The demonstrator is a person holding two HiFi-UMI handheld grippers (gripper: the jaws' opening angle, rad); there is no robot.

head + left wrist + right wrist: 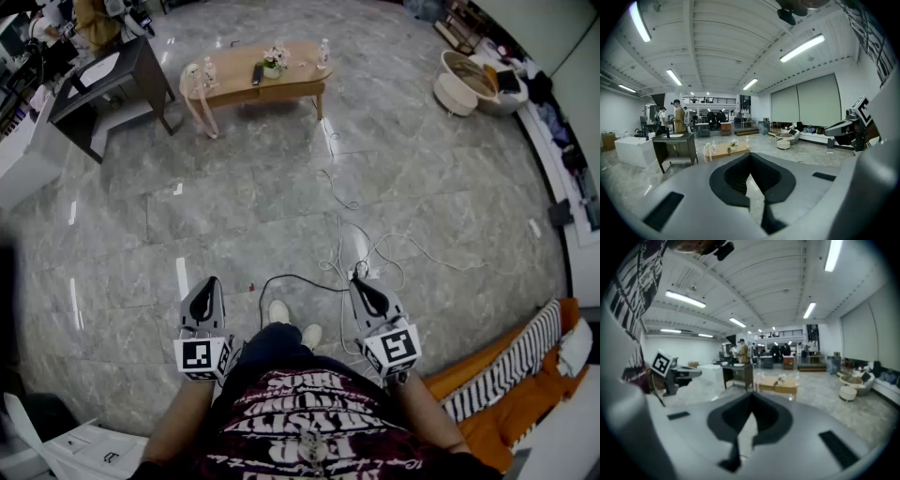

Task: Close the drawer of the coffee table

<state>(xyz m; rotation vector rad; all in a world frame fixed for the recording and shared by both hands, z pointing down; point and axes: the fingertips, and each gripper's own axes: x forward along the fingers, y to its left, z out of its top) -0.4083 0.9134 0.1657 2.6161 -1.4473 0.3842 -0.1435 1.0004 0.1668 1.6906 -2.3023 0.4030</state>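
The wooden coffee table (258, 82) stands far across the marble floor, with bottles, a small flower pot and a dark remote on top. It is small in the left gripper view (725, 150) and in the right gripper view (780, 386). Its drawer is too small to make out. My left gripper (208, 284) and right gripper (362, 282) are held close to the person's body, pointing toward the table, both shut and empty. In their own views the left gripper (751, 156) and the right gripper (752, 397) show jaws meeting at the tip.
A dark desk (101, 86) stands left of the table. White and black cables (349, 246) trail over the floor ahead of the person's shoes (279, 311). Round seats (459, 86) sit at the far right, an orange sofa (511, 412) near right. People (678, 117) stand at the back.
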